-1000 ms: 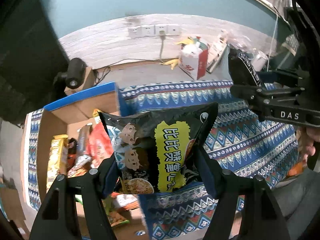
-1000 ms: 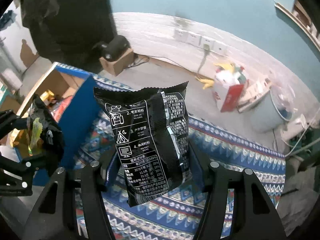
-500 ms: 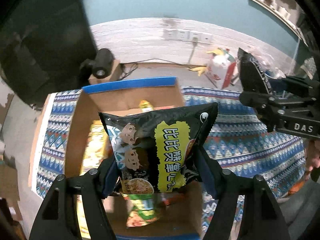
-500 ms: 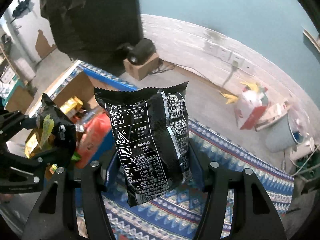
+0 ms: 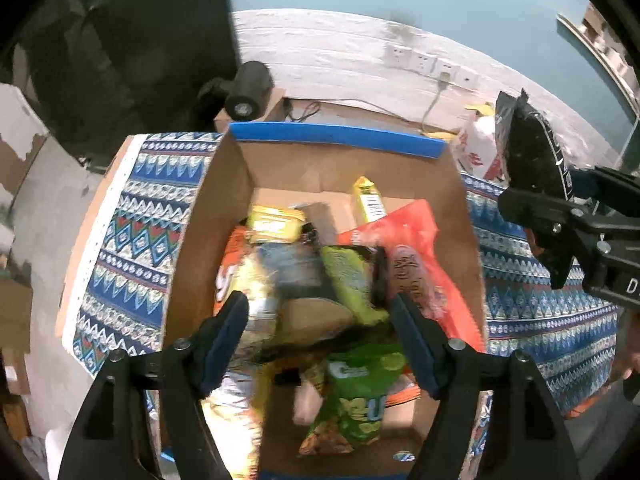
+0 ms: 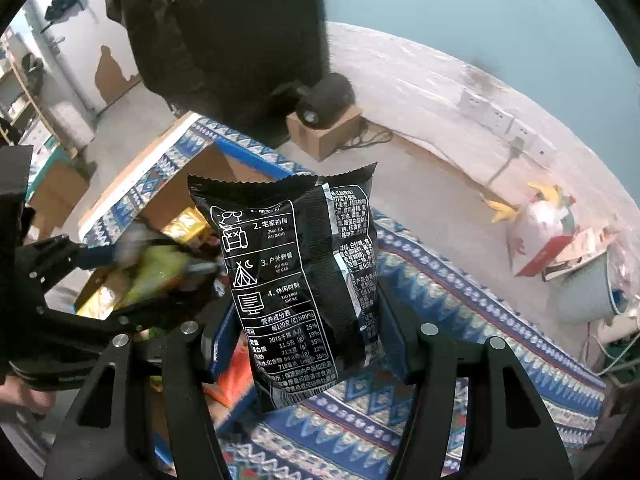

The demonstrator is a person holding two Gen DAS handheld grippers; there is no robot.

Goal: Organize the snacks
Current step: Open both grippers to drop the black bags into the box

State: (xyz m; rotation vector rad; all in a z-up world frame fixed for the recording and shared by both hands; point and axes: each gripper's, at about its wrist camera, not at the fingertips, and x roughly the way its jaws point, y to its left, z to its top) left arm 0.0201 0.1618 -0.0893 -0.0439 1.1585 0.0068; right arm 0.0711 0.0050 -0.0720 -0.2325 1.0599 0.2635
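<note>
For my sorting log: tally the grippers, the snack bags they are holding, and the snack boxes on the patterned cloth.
Grippers: 2, the left gripper and the right gripper
Held bags: 1, the black bag between the right gripper's fingers
Snack boxes: 1, the cardboard box
Total: 4

Left tongs (image 5: 318, 334) spread wide, nothing between them, above a cardboard box (image 5: 208, 216) of snack bags, beside the right tongs (image 5: 556, 232) pinching a black bag (image 5: 528, 148).
</note>
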